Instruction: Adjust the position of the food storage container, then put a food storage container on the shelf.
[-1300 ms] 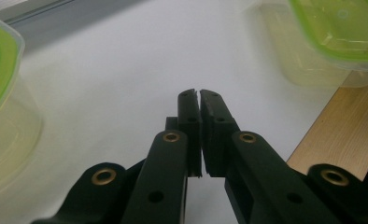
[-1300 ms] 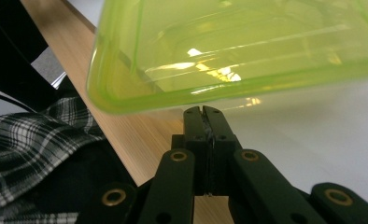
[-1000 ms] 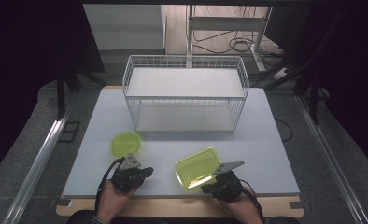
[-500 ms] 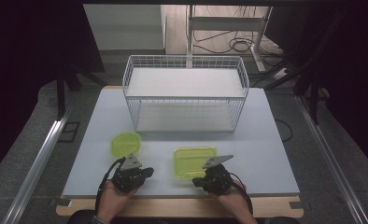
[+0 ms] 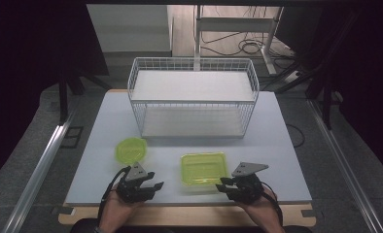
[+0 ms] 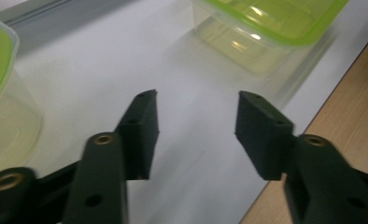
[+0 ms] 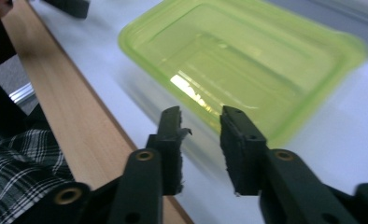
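Note:
A rectangular green container (image 5: 204, 168) lies flat on the white table near the front edge. In the right gripper view the rectangular container (image 7: 247, 60) sits just beyond my right gripper (image 7: 200, 116), whose jaws stand a little apart with nothing between them. From above, the right gripper (image 5: 225, 185) is at the container's front right corner. A round green-lidded container (image 5: 130, 149) stands to the left. My left gripper (image 5: 154, 186) rests open just in front of it. In the left gripper view, the left gripper (image 6: 196, 116) is over bare table, between the round container (image 6: 0, 93) and the rectangular container (image 6: 266, 28).
A white wire basket (image 5: 193, 97) stands across the back middle of the table. The wooden front edge (image 7: 79, 116) of the table runs just under both grippers. A dark floor with metal rails (image 5: 43, 160) flanks the table.
The rectangular container, held tilted up by the right gripper a second ago, now lies flat on the table. The right gripper has let go and drawn back. The left gripper has stayed put.

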